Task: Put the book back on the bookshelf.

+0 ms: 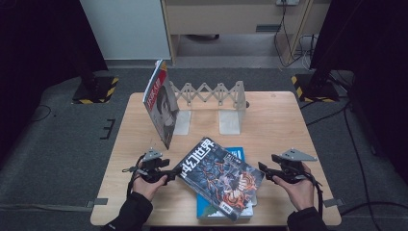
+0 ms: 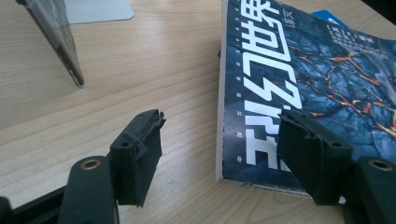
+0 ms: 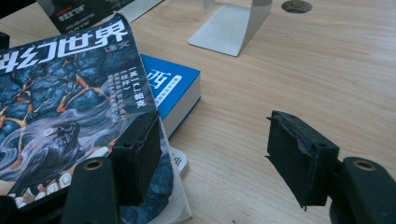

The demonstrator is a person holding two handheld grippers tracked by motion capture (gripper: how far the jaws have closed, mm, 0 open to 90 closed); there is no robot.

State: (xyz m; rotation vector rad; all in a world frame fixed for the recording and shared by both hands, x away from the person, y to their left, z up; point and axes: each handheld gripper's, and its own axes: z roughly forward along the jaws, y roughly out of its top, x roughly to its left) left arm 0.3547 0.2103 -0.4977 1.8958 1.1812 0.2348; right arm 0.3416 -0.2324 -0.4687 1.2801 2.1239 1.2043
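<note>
On the counter [image 1: 288, 120], near edge: magazine [image 1: 219, 175] lies flat atop a blue book [image 3: 173, 88]. Both tongs, left [image 1: 171, 172] and right [image 1: 263, 169], gape empty beside it. Likely light, floppy, glossy-slick; best pinched at the stiffer spine edge.

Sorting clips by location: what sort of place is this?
Probably an indoor lab or recording room: a small wooden table on grey carpet, black stands with hazard-striped bases, cables on the floor.

A pale wooden counter [image 1: 284, 120] stands on grey carpet [image 1: 62, 144], with black stands on yellow-striped bases [image 1: 96, 90] at both sides, a white panel [image 1: 125, 29] and wooden furniture [image 1: 231, 17] behind.
</note>
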